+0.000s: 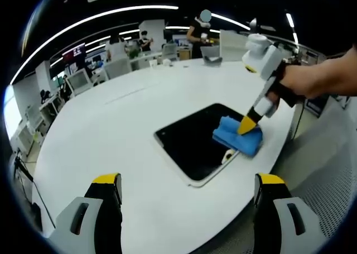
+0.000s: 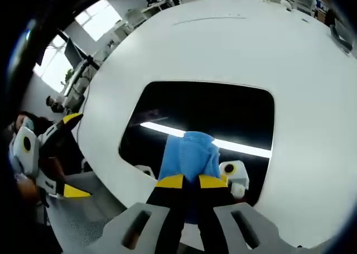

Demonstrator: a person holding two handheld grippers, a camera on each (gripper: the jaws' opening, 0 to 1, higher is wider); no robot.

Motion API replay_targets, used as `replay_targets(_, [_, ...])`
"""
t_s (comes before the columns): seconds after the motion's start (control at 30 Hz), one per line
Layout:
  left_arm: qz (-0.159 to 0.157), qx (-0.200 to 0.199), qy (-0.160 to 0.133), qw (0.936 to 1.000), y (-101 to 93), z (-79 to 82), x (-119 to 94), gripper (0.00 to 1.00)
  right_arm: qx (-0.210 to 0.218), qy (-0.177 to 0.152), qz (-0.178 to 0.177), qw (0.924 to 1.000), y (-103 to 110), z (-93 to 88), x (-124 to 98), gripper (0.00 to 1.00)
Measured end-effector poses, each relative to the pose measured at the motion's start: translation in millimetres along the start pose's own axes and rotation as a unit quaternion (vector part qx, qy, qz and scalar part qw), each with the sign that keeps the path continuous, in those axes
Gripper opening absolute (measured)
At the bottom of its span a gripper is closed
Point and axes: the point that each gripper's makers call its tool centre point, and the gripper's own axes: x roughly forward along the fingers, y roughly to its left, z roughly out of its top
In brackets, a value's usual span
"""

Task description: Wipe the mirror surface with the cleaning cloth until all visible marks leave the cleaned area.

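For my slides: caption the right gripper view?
Right gripper pressing blue cleaning cloth onto the dark mirror on a white table.

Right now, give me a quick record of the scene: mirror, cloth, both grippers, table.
mirror: dark rectangular mirror flat on the table, near its edge
cloth: blue cloth on the mirror
right gripper: right gripper shut on the cloth, pressing it to the glass
left gripper: left gripper open, holding nothing, over the table
table: white round table
marks: cannot tell from these views

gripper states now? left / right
Left tool: open, holding nothing, hovering above the white table.
Right tool: closed on the blue cleaning cloth, pressing it on the mirror.
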Motion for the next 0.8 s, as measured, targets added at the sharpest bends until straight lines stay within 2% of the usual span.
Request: replay_targets(0.8, [0.000,-0.001,0.000,1.0000,0.2,0.2,-0.8,0.99,-0.006,0.008,0.010,0.9999,1.5,-2.7,-3.6,0.02])
